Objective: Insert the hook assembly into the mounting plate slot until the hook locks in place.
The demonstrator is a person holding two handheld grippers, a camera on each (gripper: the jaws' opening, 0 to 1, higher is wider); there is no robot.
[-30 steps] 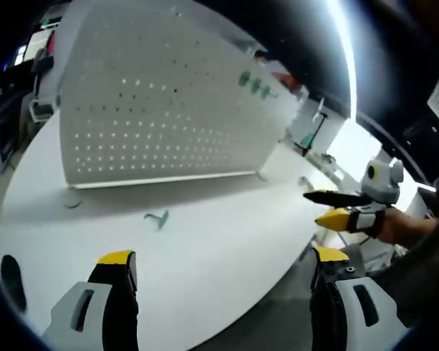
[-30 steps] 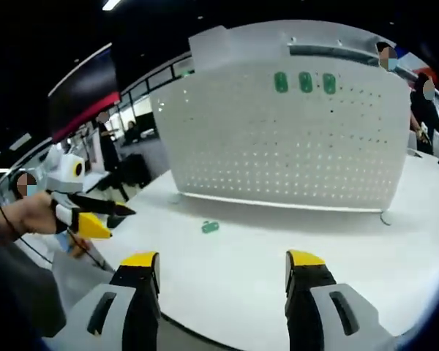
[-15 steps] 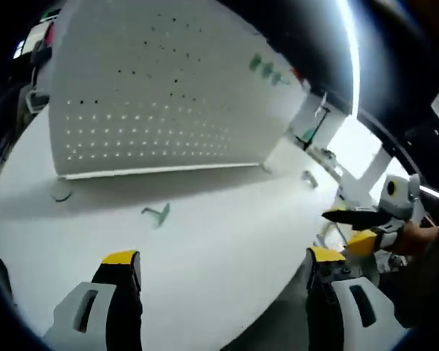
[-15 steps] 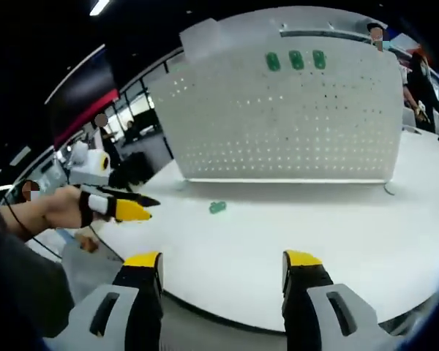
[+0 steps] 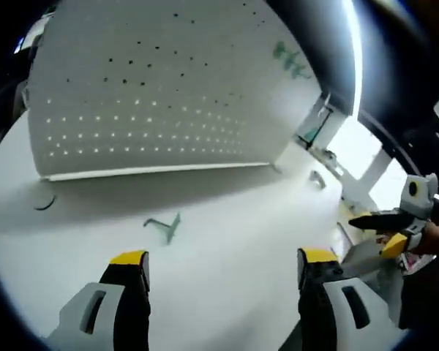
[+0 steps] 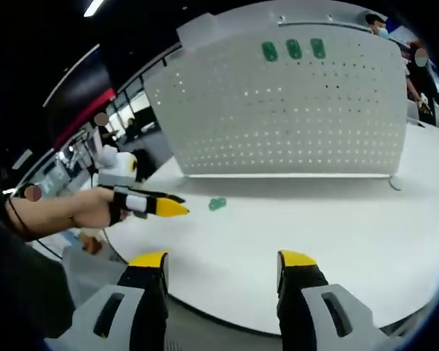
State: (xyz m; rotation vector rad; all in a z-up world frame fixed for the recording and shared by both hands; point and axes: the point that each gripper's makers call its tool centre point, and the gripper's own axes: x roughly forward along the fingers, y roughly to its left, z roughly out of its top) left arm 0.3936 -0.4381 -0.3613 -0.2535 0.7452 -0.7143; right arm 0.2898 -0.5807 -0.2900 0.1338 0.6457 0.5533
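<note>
Risking a fumbled pick is our first entry: the green hook assembly (image 5: 163,226) is small and lies flat on the slick white table (image 5: 227,256), so we judge that jaws closing from above could skid it away or pinch it crooked, leaving it misaligned for a slot.

Left gripper (image 5: 216,267): jaws spread wide, yellow-tipped, black-bodied, holding nothing, hovering near the hook assembly and short of it. In the right gripper view it enters from the left (image 6: 164,207), held in a hand (image 6: 95,207).

Right gripper (image 6: 221,262): jaws likewise wide apart and empty, over the table's near edge, well apart from the hook assembly (image 6: 217,204).

Mounting plate (image 5: 154,88): upright white perforated panel, matte, rows of small holes, standing on the table behind the hook assembly. Three green oval pieces (image 6: 293,49) sit near its top edge.
</note>
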